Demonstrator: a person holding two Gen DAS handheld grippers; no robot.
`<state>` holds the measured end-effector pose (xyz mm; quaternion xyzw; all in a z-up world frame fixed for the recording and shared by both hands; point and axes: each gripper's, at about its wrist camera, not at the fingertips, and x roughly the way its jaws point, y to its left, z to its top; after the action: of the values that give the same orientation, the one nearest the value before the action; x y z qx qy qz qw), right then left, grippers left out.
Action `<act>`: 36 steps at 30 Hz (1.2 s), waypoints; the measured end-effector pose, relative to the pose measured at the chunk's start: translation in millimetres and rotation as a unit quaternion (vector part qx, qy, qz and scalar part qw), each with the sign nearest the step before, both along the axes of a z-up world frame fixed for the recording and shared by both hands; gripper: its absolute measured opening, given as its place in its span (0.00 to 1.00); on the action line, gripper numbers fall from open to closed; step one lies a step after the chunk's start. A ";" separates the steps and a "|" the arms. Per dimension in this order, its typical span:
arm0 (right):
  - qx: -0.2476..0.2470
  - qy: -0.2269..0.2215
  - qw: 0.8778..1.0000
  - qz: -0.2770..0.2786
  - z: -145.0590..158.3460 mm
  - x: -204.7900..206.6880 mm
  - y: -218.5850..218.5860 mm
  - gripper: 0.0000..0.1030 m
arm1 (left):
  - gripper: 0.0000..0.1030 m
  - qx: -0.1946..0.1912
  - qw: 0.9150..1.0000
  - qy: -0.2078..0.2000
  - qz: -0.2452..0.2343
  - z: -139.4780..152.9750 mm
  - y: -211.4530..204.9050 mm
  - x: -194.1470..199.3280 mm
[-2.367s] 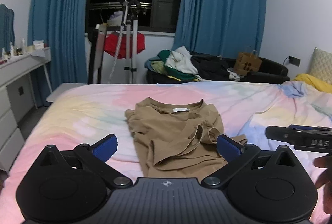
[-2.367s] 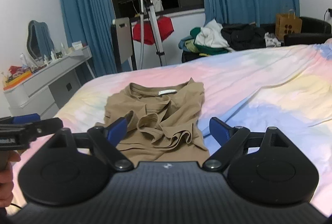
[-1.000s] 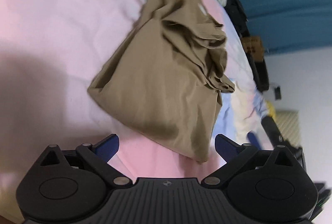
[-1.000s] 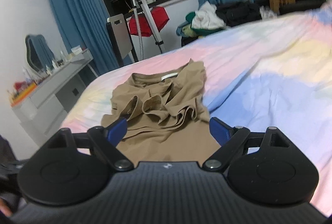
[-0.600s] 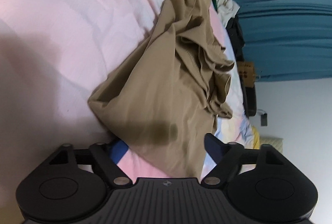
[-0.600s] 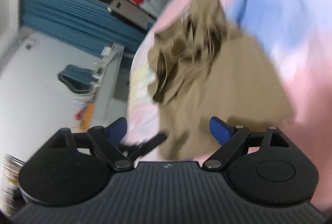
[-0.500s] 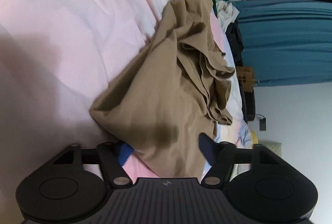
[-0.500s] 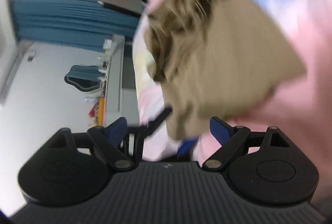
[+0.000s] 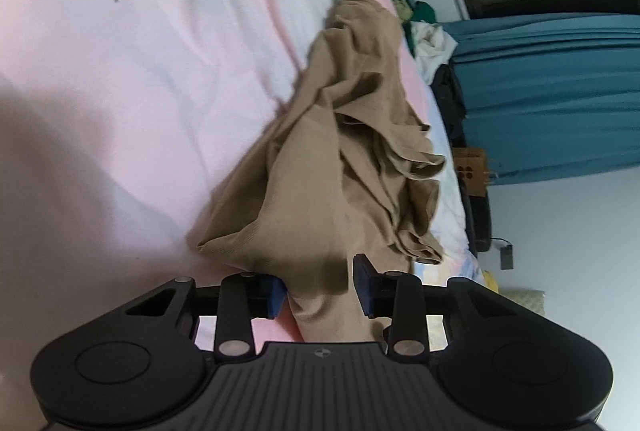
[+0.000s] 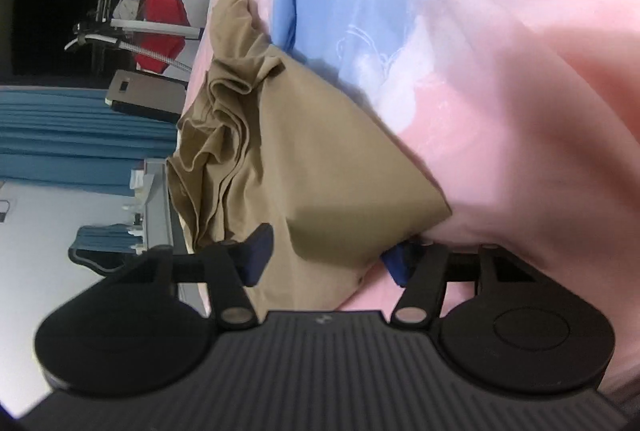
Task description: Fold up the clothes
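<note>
A tan t-shirt (image 9: 344,167) lies crumpled on the pastel bedsheet (image 9: 132,79). My left gripper (image 9: 322,289) is turned sideways at the shirt's near hem corner, its blue pads close on either side of the cloth but with a gap still showing. The shirt also shows in the right wrist view (image 10: 296,167). My right gripper (image 10: 328,255) is turned sideways at the other hem corner, jaws half closed around the cloth, one pad under the fabric edge.
Blue curtains (image 9: 552,95), a pile of clothes (image 9: 424,31) on a dark sofa and a clothes rack with a red garment (image 10: 162,15) stand beyond the bed. A white dresser (image 10: 154,207) is to the bed's side.
Both grippers dropped from hovering upright to the shirt's near hem, rolled sideways, and narrowed their jaws around the two hem corners. The hem has bunched up slightly.
</note>
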<state>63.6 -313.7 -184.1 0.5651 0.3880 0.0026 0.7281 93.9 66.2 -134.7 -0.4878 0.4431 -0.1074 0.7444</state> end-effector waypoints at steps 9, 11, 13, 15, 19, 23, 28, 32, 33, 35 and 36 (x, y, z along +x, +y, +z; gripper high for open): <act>-0.051 -0.030 0.998 0.010 15.6 2.4 -2.0 0.13 | 0.16 0.043 0.999 0.001 -0.012 9.3 -2.5 4.4; -0.061 -0.047 0.997 0.014 28.1 1.3 -3.0 0.12 | 0.12 0.046 0.999 -0.008 -0.014 21.4 -2.2 3.6; -0.068 -0.067 0.995 0.015 43.7 1.8 -4.6 0.12 | 0.11 0.057 0.998 -0.024 -0.023 43.0 -2.9 3.7; -0.070 -0.092 0.993 0.012 64.8 0.0 -6.4 0.12 | 0.10 0.065 0.996 -0.052 -0.029 66.9 -1.5 -0.1; -0.072 -0.135 0.988 0.012 102.4 -14.7 -8.4 0.11 | 0.09 0.080 0.992 -0.090 -0.026 111.7 -1.2 -16.7; -0.091 -0.154 0.984 0.023 126.8 -39.2 -4.2 0.11 | 0.08 0.108 0.986 -0.118 -0.035 139.0 -3.9 -54.3; -0.083 -0.153 0.984 0.030 129.5 -93.8 -6.2 0.11 | 0.08 0.087 0.989 -0.107 -0.044 137.6 6.1 -118.1; -0.080 -0.154 0.984 0.031 123.0 -148.0 -2.5 0.11 | 0.08 0.090 0.987 -0.124 -0.051 133.0 6.6 -164.7; -0.078 -0.152 0.985 0.031 120.4 -156.3 -2.4 0.11 | 0.08 0.090 0.987 -0.124 -0.053 131.5 5.5 -171.1; -0.080 -0.151 0.985 0.028 117.5 -161.8 -3.7 0.11 | 0.08 0.075 0.989 -0.118 -0.053 130.0 3.7 -168.9; -0.082 -0.154 0.984 0.026 117.6 -158.6 -5.1 0.11 | 0.08 0.070 0.989 -0.119 -0.051 131.3 3.2 -163.3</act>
<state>-95.0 -318.8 -66.5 0.4862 0.2848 0.0769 0.8225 -69.4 69.4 -3.4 -0.3951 0.3821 -0.1718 0.8176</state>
